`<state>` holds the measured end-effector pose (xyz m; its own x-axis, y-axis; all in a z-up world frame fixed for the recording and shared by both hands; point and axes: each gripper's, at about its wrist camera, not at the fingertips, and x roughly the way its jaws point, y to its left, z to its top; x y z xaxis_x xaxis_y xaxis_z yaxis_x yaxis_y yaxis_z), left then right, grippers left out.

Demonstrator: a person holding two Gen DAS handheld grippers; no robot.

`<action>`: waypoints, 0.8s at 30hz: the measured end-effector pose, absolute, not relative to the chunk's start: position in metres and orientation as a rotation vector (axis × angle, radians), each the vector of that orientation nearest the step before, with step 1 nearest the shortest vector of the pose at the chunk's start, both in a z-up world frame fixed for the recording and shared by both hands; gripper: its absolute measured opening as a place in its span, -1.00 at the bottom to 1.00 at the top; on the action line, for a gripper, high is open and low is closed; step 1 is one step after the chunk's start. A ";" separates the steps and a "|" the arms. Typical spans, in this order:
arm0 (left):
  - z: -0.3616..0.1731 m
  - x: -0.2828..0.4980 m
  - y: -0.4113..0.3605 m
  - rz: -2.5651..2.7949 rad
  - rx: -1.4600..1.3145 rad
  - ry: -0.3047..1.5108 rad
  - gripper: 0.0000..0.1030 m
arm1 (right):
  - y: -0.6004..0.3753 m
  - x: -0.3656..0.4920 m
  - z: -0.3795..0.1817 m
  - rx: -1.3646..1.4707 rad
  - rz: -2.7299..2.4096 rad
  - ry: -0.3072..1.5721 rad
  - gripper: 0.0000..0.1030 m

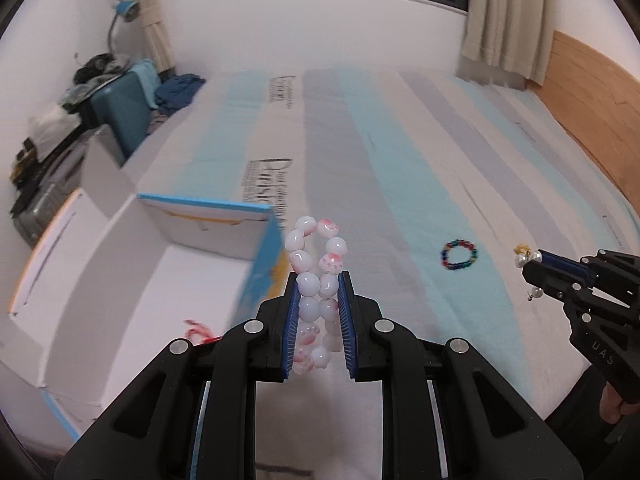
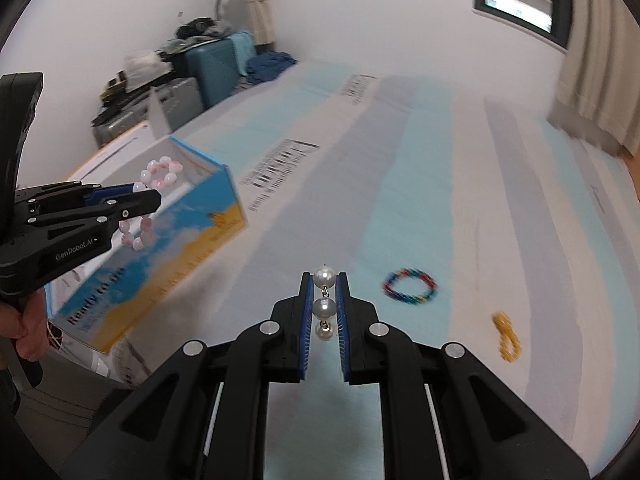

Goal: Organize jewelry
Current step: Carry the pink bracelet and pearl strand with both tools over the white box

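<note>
Left jaws pinch one pink bracelet (image 1: 316, 296), right jaws three pearls (image 2: 324, 306).

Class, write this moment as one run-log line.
left gripper: shut on pink bead bracelet | right gripper: shut on pearl earring | bed: rainbow bracelet, yellow piece | box: open

The bead bracelet (image 1: 316, 280) is milky white with pink blotches, and the pearl earring (image 2: 324, 307) is silvery white. A small ring bracelet (image 2: 410, 286) runs red, blue, green and yellow, beside a mustard-yellow piece (image 2: 507, 336). The bedsheet (image 1: 400, 168) carries pale aqua, grey and white stripes (with black print). The box (image 2: 192, 220) is blue and orange outside, white inside.
</note>
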<state>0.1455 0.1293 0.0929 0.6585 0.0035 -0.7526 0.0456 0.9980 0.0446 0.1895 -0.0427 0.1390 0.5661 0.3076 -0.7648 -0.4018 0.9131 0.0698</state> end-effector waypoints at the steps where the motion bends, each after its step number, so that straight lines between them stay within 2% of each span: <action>1: 0.095 0.143 0.135 -0.016 0.058 0.850 -0.65 | -0.036 0.189 0.142 -0.121 0.428 0.871 -0.80; 14: 0.114 0.099 0.229 0.117 0.005 0.838 -0.65 | 0.079 0.176 0.178 -0.195 0.572 0.808 -0.80; 24: 0.108 0.080 0.286 0.172 -0.040 0.862 -0.65 | 0.162 0.169 0.181 -0.272 0.662 0.811 -0.80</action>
